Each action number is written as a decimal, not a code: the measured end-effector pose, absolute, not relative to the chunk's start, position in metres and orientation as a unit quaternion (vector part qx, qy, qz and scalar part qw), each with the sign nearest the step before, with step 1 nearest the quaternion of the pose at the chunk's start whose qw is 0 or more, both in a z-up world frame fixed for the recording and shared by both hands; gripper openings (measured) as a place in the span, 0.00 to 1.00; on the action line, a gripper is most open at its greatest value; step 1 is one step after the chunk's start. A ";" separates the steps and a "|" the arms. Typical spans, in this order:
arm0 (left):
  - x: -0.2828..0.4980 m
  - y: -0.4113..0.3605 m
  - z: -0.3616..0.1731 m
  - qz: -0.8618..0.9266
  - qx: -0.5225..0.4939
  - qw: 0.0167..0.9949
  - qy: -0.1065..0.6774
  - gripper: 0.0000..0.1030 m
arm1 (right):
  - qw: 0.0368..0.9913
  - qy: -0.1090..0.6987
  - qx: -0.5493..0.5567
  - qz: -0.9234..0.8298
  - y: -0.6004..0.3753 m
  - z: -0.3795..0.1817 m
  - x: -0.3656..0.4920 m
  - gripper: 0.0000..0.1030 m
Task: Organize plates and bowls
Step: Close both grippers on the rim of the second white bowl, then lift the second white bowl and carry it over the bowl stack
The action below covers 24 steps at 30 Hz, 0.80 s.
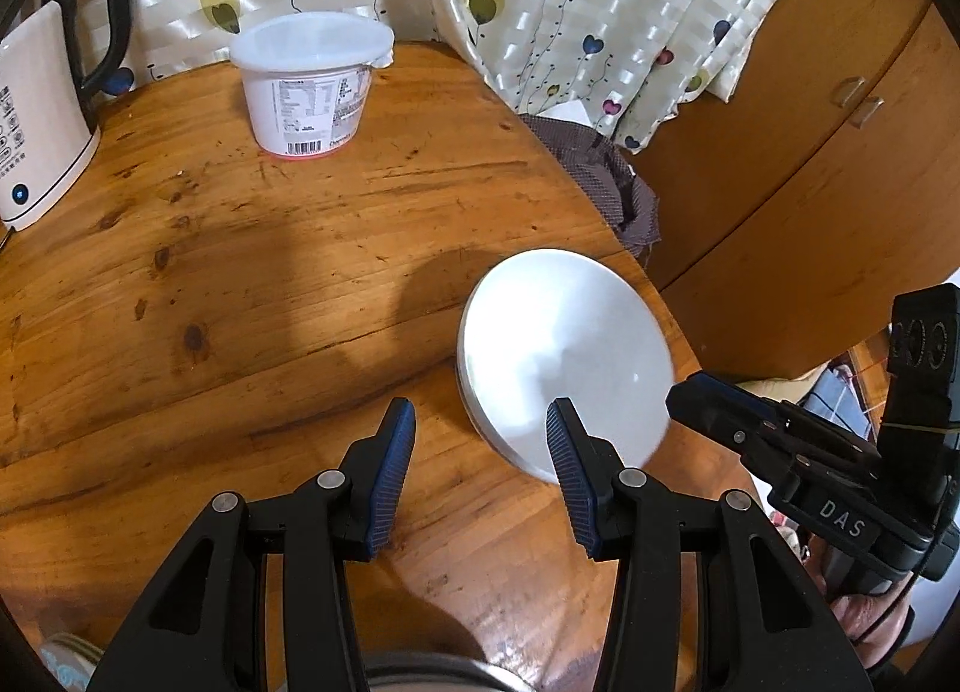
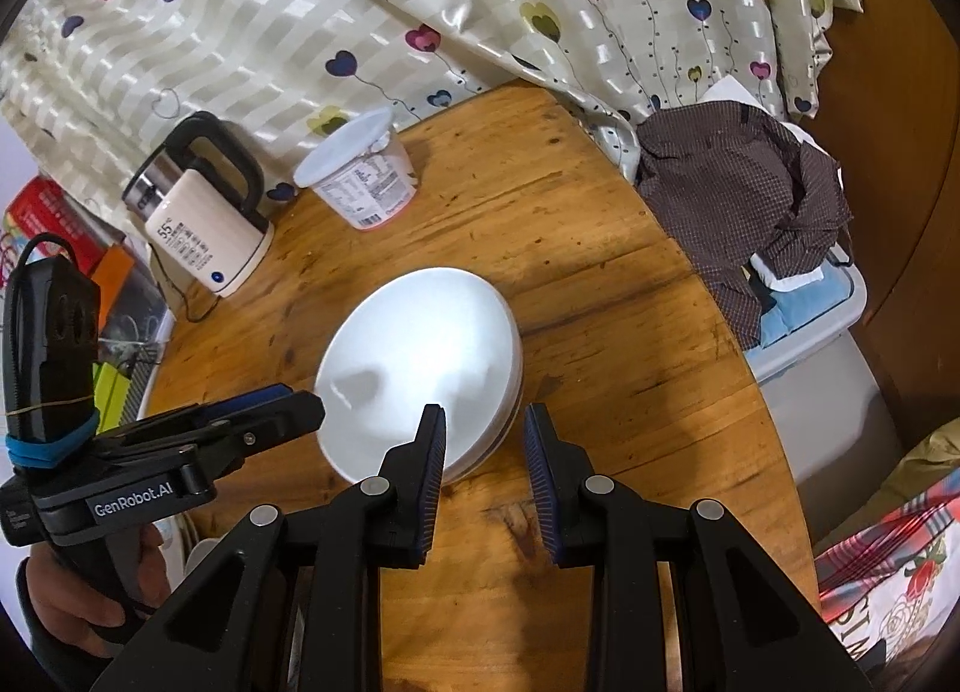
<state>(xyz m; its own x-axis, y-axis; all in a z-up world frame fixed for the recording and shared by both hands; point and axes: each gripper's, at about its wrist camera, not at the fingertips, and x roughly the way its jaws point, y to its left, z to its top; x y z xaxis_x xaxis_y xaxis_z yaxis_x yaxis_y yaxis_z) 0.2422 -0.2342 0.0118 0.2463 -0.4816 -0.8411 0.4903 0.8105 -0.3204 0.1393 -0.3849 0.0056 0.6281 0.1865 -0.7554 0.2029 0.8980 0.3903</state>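
- Fingers first: both grippers stand apart-jawed with nothing gripped. The left gripper (image 1: 480, 440) has a wide gap, its left pad over bare wood and its right pad in front of the plates' near edge. The right gripper (image 2: 485, 452) has a narrower gap, with only wood showing between its pads; its left pad overlaps the plates' lower right rim, though I cannot tell whether it touches.
- Round wooden table (image 1: 240, 248) fills most of both views, scratched and stained, with its curved edge running down the right side.
- Heart-printed curtain (image 2: 420, 2) hangs across the top of both frames, draping onto the table's far edge.
- Brown checked cloth (image 2: 744, 194) lies heaped at the right of the right wrist view, beyond the table edge, partly over a pale bin.
- Stack of white plates (image 2: 420, 368) sits on the table at centre frame in the right wrist view, and lower right of centre in the left wrist view (image 1: 564, 356).
- Cream electric kettle (image 2: 204, 236) stands at the left, near the curtain.
- White lidded tub (image 1: 312, 86) stands beside the kettle, at upper centre of the left wrist view.
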 end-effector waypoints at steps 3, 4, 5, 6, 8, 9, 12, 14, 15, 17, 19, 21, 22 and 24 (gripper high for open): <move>0.248 -0.239 0.006 -0.302 0.003 0.786 0.540 0.46 | 0.871 0.435 0.228 -0.003 -0.386 0.001 0.144 0.27; 0.250 -0.240 0.004 -0.301 0.003 0.785 0.542 0.46 | 0.870 0.437 0.228 -0.003 -0.387 0.000 0.146 0.26; 0.251 -0.241 0.002 -0.300 0.004 0.784 0.543 0.46 | 0.870 0.437 0.229 -0.004 -0.387 -0.002 0.148 0.26; 0.253 -0.243 0.001 -0.299 0.007 0.784 0.544 0.46 | 0.870 0.438 0.228 -0.004 -0.388 -0.002 0.149 0.25; 0.254 -0.246 -0.002 -0.299 0.012 0.782 0.547 0.46 | 0.868 0.441 0.227 -0.005 -0.389 -0.005 0.152 0.23; 0.255 -0.247 -0.003 -0.299 0.012 0.781 0.548 0.46 | 0.867 0.443 0.228 -0.006 -0.389 -0.006 0.154 0.22; 0.257 -0.251 -0.006 -0.301 0.015 0.779 0.550 0.45 | 0.866 0.445 0.230 -0.005 -0.391 -0.009 0.157 0.20; 0.257 -0.254 -0.009 -0.303 0.018 0.776 0.553 0.45 | 0.865 0.446 0.229 -0.003 -0.390 -0.010 0.159 0.20; 0.257 -0.255 -0.010 -0.303 0.019 0.775 0.554 0.45 | 0.865 0.446 0.229 -0.002 -0.390 -0.011 0.160 0.18; 0.256 -0.258 -0.011 -0.306 0.020 0.773 0.555 0.44 | 0.866 0.445 0.227 -0.003 -0.389 -0.010 0.160 0.18; 0.255 -0.260 -0.011 -0.310 0.019 0.771 0.556 0.41 | 0.866 0.446 0.226 -0.002 -0.388 -0.010 0.161 0.17; 0.254 -0.261 -0.011 -0.316 0.018 0.769 0.555 0.40 | 0.866 0.445 0.227 -0.002 -0.388 -0.010 0.161 0.17; 0.254 -0.262 -0.011 -0.314 0.021 0.771 0.554 0.40 | 0.866 0.446 0.226 -0.003 -0.388 -0.010 0.161 0.17; 0.254 -0.262 -0.010 -0.314 0.022 0.772 0.552 0.40 | 0.866 0.446 0.226 -0.003 -0.389 -0.010 0.161 0.17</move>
<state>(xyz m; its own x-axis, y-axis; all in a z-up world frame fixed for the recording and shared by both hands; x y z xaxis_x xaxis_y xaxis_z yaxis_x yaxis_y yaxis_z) 0.2538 -0.2622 -0.0105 0.1939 -0.4617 -0.8656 0.5096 0.8013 -0.3133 0.1613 -0.3888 -0.0104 0.6024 0.1966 -0.7736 0.2070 0.8975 0.3893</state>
